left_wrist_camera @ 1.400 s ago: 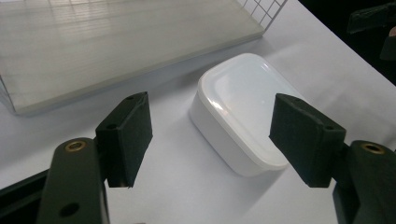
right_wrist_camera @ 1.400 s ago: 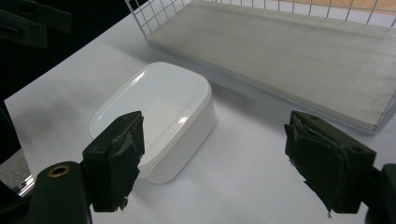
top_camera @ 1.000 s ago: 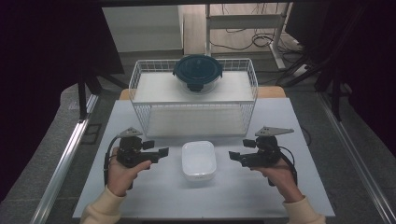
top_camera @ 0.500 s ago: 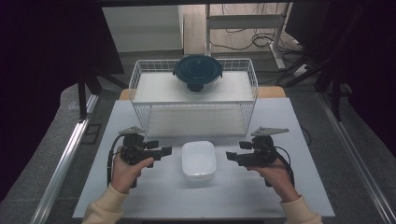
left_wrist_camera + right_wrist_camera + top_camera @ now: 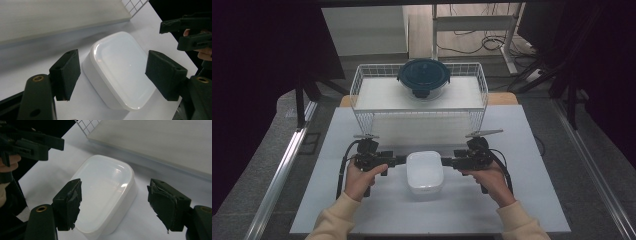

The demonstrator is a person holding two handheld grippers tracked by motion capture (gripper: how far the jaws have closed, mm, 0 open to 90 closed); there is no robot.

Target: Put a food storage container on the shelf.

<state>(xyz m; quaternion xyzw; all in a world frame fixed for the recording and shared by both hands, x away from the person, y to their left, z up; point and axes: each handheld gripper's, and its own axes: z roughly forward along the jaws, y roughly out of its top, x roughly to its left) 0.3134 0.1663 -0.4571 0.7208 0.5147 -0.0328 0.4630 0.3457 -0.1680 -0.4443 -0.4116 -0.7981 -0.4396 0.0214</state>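
The white container [image 5: 425, 171] lies flat, its long axis running from me toward the wire basket [image 5: 362, 87]. My left gripper [image 5: 400, 159] and right gripper [image 5: 446, 161] flank its short sides, both open; the right's jaws have just been closing, not yet pressing it.

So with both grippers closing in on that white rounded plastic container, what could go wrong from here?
1. The white rounded plastic container looks smooth and glossy; the left gripper and right gripper come in from opposite sides with open jaws, the right one's just been closing, so an uneven squeeze might push it sideways.
2. The right gripper's pads look torn, so grip may be weaker.
3. The white wire basket stands just behind; a lift could clip it.
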